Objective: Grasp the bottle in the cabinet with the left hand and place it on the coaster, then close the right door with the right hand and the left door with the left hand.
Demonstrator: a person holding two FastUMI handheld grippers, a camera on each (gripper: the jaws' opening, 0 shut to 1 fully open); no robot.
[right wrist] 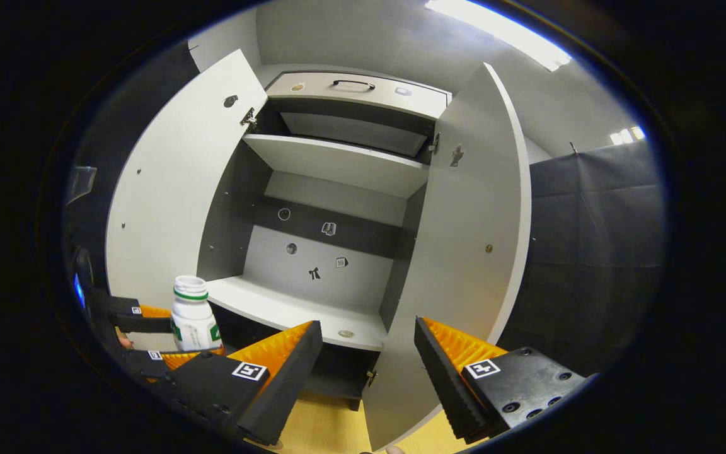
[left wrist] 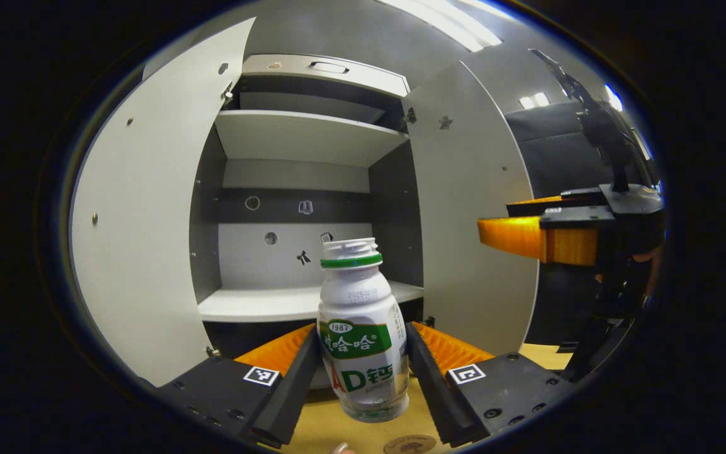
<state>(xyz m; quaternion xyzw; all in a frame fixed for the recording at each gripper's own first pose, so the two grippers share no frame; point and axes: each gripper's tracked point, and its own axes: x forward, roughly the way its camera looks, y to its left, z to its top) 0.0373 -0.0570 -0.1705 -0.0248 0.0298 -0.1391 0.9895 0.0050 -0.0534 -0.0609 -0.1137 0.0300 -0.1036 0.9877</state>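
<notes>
The left tongs (left wrist: 363,372) clamp a white bottle (left wrist: 363,334) labelled "1987", outside the open cabinet (left wrist: 300,302); the right tongs (right wrist: 368,372) gape empty.

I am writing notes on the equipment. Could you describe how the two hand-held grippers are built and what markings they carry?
Each gripper, left gripper and right gripper, has two long wedge-shaped fingers with ribbed inner faces, mounted on dark blocky carriers with screws. Each carrier bears a small square black-and-white marker. Seen from the side, the right gripper continues into a dark body with a stem on top.
</notes>
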